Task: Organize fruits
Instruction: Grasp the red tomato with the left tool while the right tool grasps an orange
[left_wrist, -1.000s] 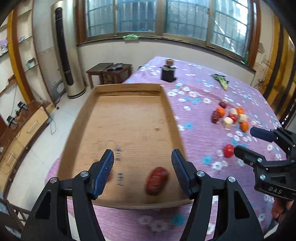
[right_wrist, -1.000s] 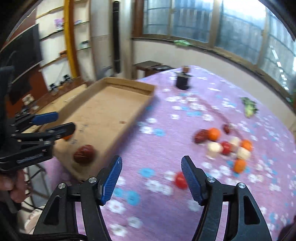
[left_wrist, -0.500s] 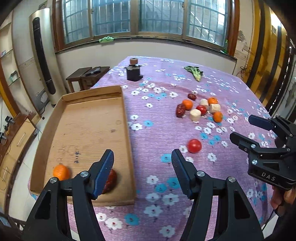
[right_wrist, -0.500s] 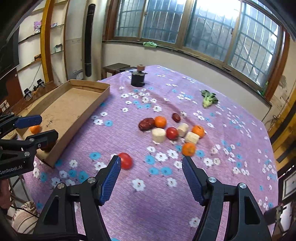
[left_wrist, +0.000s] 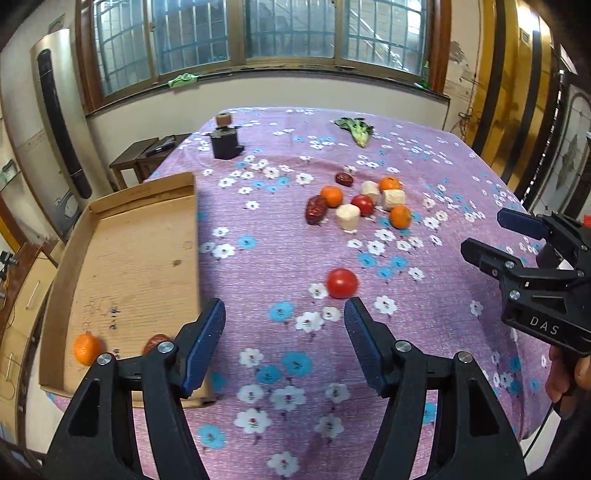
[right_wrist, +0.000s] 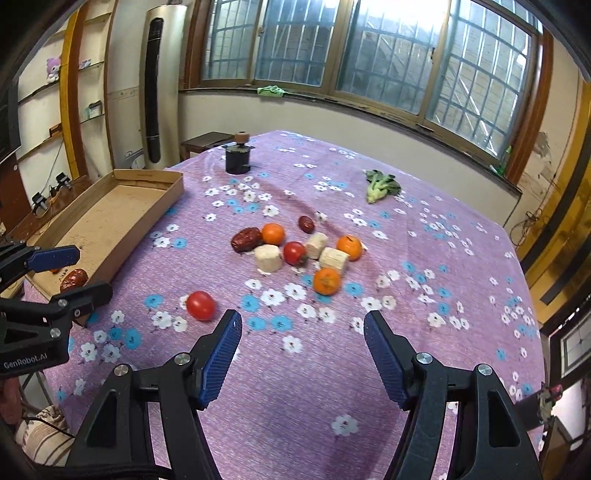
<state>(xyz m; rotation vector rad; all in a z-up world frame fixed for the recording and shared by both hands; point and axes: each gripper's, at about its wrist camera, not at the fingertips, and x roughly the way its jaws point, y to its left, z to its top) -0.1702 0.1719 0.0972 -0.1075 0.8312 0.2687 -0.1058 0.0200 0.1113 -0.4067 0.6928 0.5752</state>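
Note:
My left gripper (left_wrist: 284, 332) is open and empty above the purple cloth, just short of a lone red tomato (left_wrist: 342, 283). That tomato also shows in the right wrist view (right_wrist: 200, 305). My right gripper (right_wrist: 302, 347) is open and empty, nearer than a cluster of fruit: oranges (right_wrist: 327, 281), a tomato (right_wrist: 294, 253), dark red dates (right_wrist: 245, 239) and pale cut chunks (right_wrist: 268, 258). The cardboard tray (left_wrist: 129, 254) at the left holds an orange (left_wrist: 86, 349) and a date (left_wrist: 155, 341), partly hidden by my left finger.
A black cylinder with a wooden knob (right_wrist: 238, 157) stands at the far side of the table. A green leafy vegetable (right_wrist: 380, 184) lies at the far right. The table's near edge and left edge drop to the floor beside the tray.
Both grippers have swung right, away from the tray and toward the fruit on the cloth. The lone tomato now lies just ahead of my left gripper.

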